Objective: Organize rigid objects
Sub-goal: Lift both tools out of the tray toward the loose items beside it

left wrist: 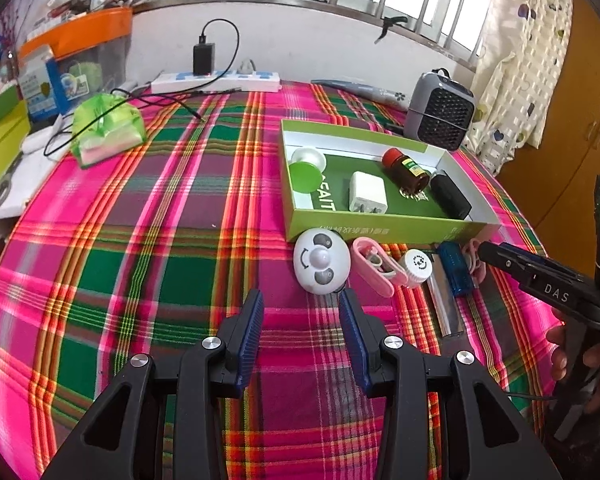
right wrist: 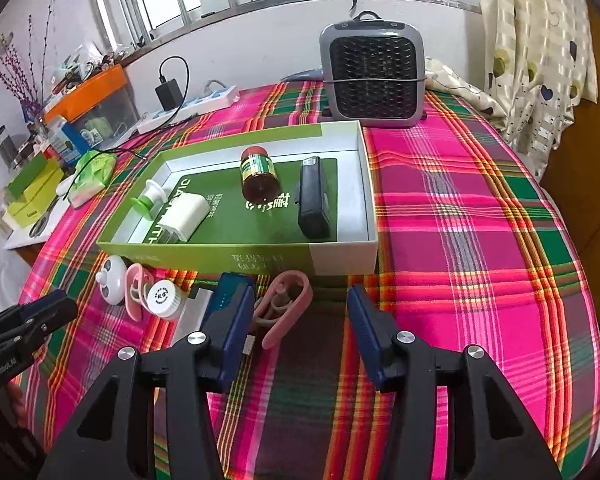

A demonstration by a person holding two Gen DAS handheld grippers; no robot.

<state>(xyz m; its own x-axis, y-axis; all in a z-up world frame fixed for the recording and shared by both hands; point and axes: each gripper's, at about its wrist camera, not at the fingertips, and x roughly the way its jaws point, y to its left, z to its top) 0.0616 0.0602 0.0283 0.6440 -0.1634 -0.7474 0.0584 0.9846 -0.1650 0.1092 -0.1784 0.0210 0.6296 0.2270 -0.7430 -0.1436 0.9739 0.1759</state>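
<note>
Both grippers, left gripper [left wrist: 301, 300] and right gripper [right wrist: 301, 298], stand apart, empty, before the green box [right wrist: 236, 254]; only the right view shows the pink clip [right wrist: 288, 308] whole.

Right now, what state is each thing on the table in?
green box: open, no lid on it
brown bottle: capped, lying on its side in the box
white charger: lying flat in the box
panda light: on the cloth, outside the box
left gripper: open, empty
right gripper: open, empty
</note>
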